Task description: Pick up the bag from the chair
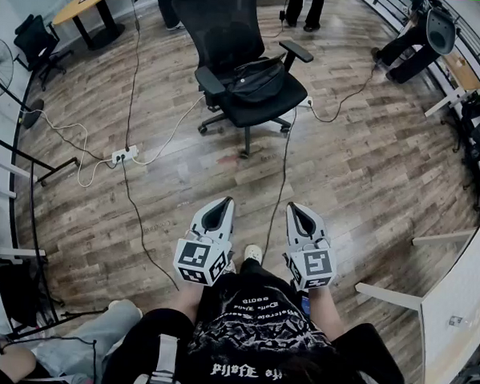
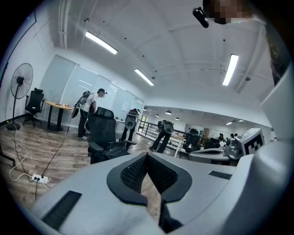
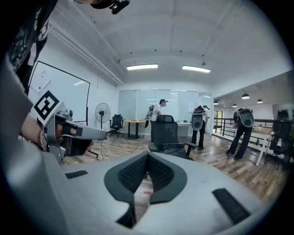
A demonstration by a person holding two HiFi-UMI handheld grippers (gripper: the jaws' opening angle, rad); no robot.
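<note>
The bag (image 1: 258, 80) lay across the seat of the chair (image 1: 221, 22), its long side going left to right, far ahead of the left gripper (image 1: 221, 205) and right gripper (image 1: 297, 209), both shut tight and empty, neither clearly nearer.

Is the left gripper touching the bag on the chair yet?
Apart. Head view shows bare wooden floor between the left gripper, shut and empty, and the bag on the chair.

Left gripper (image 1: 219, 216) and right gripper (image 1: 300, 218): jaws closed, empty.
</note>
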